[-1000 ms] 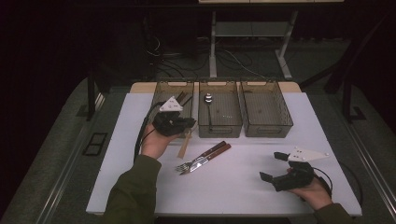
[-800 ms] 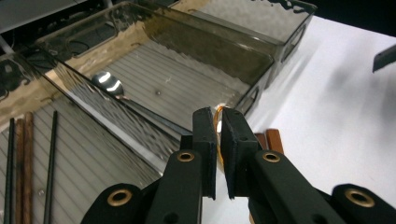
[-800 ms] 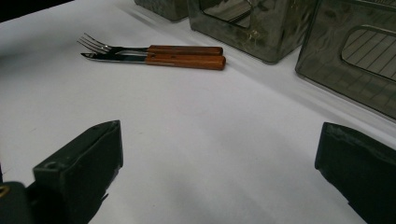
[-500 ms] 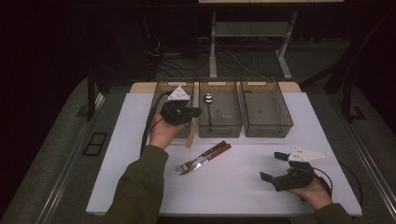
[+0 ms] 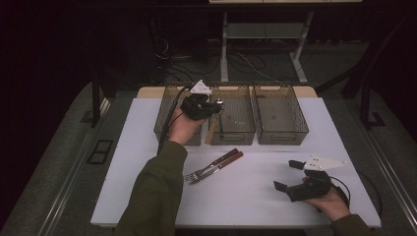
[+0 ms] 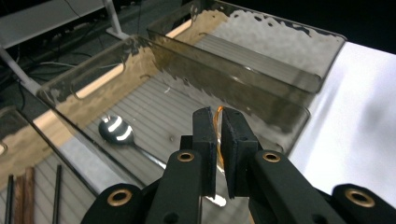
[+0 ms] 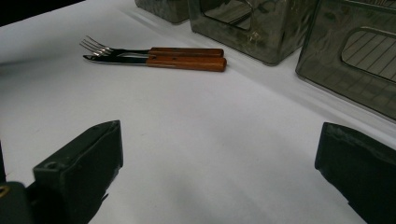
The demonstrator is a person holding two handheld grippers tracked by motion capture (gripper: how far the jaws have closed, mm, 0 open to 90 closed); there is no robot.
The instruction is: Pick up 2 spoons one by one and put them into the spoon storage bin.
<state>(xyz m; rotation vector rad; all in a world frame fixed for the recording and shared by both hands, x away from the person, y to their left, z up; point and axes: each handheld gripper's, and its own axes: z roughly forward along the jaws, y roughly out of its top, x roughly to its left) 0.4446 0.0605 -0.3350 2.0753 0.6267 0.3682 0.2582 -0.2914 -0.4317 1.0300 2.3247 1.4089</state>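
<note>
smoked-plastic bins (image 5: 237, 129) unlabelled; left claw (image 6: 218, 133) clamps a wooden-handled utensil (image 6: 217, 126).

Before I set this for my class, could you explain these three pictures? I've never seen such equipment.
A person works at a white table with a black two-jaw gripper in each hand. One picture looks down from above. The other two come from a camera riding on each gripper. At the back stand three smoky clear plastic trays, and a shiny metal spoon lies in the middle one. A wooden-handled fork and knife lie side by side on the table. The left gripper, over the middle tray, is shut on a thin wooden-handled utensil; I can't tell which kind. The right gripper rests open, holding nothing.
</note>
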